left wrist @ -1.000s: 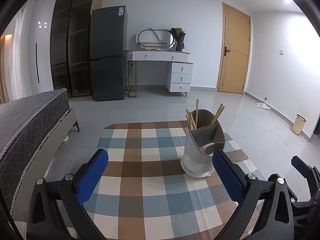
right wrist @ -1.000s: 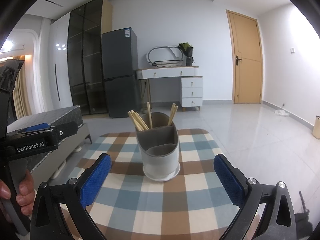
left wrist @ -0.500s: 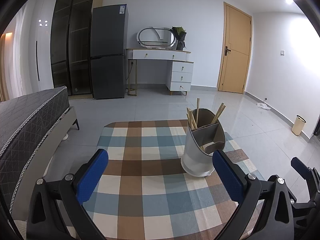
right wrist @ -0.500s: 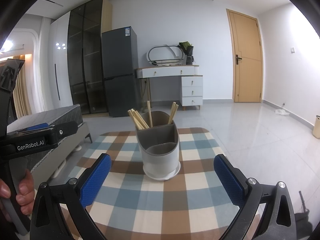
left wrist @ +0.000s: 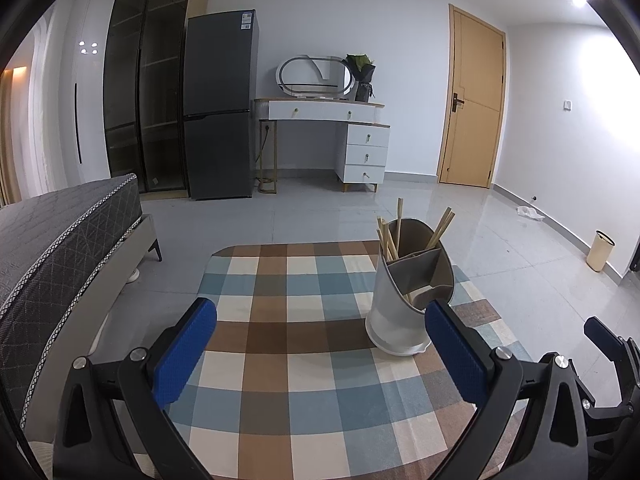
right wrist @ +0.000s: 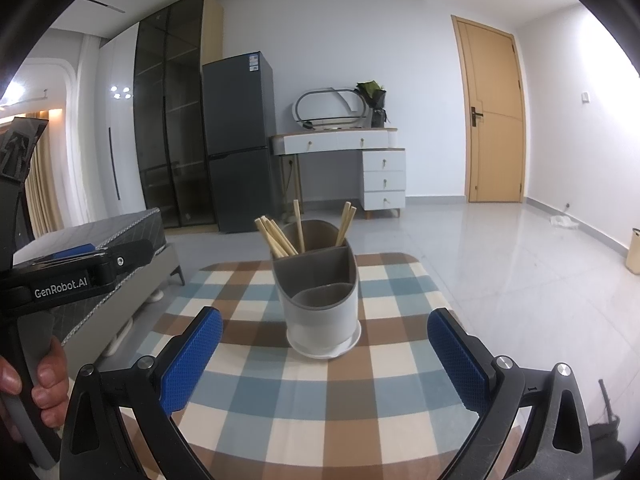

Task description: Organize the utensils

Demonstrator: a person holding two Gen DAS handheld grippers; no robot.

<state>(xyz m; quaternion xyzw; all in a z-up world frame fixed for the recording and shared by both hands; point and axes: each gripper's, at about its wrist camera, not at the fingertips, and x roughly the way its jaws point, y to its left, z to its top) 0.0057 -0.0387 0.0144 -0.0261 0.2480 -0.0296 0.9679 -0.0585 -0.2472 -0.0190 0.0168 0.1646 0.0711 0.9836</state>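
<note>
One utensil holder [right wrist: 320, 300] on the desk [right wrist: 280, 400], upright, grey-white body with a darker grey liner and three compartments. All chopsticks [right wrist: 280, 236] sit in the holder's rear compartment; I count about seven tips in the right wrist view: a fan of roughly four leaning left, one near upright, two leaning right. Exact count is hard where they overlap. The holder's two front compartments look empty of sticks in the right wrist view; in the left wrist view something pale shows in a front one, can't tell what.

Two grippers. Left gripper [left wrist: 320, 356]: jaws spread wide, nothing between the blue pads, low over the desk, holder [left wrist: 408, 300] just beyond its right finger. Right gripper [right wrist: 324, 360]: also wide, empty, holder centred ahead of the gap, not touched. The left gripper's body shows to the holder's left in the right wrist view, with a hand [right wrist: 36, 388] wrapped on its grip.

Desk has a checked cloth in brown, blue and cream.

Room behind the holder: one dark fridge [left wrist: 220, 104], one glass-front cabinet [left wrist: 144, 92], one white vanity [left wrist: 332, 128] with an oval mirror and a plant, one wooden door [left wrist: 472, 100]. Bed [left wrist: 60, 240] to the holder's left, small bin [left wrist: 600, 250] to its right, grey tiled floor.
</note>
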